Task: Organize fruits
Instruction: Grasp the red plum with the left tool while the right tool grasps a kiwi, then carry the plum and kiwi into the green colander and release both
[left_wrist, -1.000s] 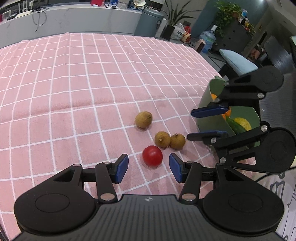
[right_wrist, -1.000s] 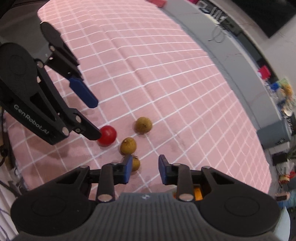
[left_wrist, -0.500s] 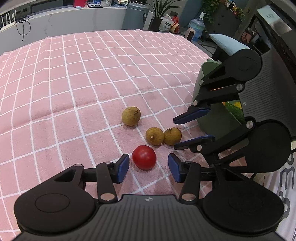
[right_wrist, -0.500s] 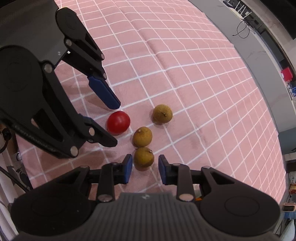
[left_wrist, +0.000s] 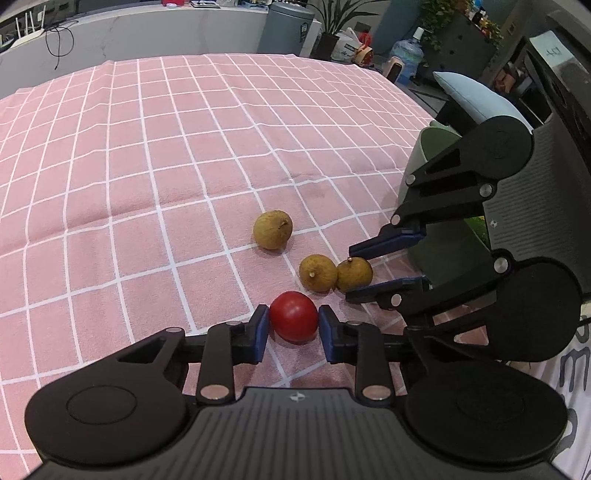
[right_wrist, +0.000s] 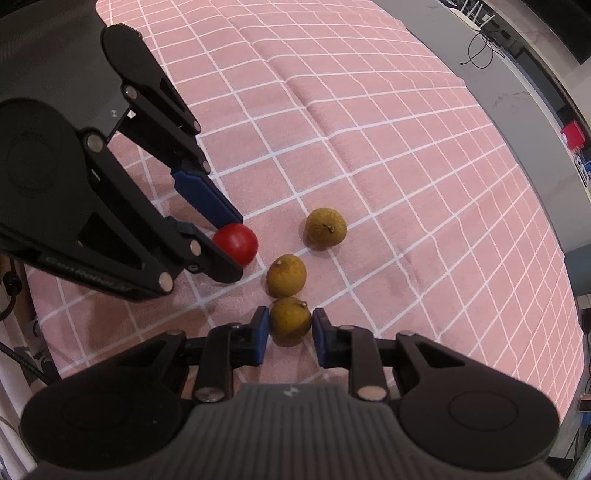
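Three longans (left_wrist: 272, 229), one tomato (left_wrist: 293, 316), possibly touching claws

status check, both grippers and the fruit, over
Left gripper clamped on red tomato. Right gripper clamped on nearest longan. Neighbour longan touching it.

A counter covered with a pink cloth (left_wrist: 155, 155) with a white grid carries four small fruits and a green container (left_wrist: 436, 155) at its right edge. A red tomato (left_wrist: 293, 315) lies nearest, two brown longans touching each other, the left one (left_wrist: 317, 273) and the right one (left_wrist: 354, 274), lie just beyond it to the right, and a third longan (left_wrist: 272, 229) sits apart, farther off to the left.
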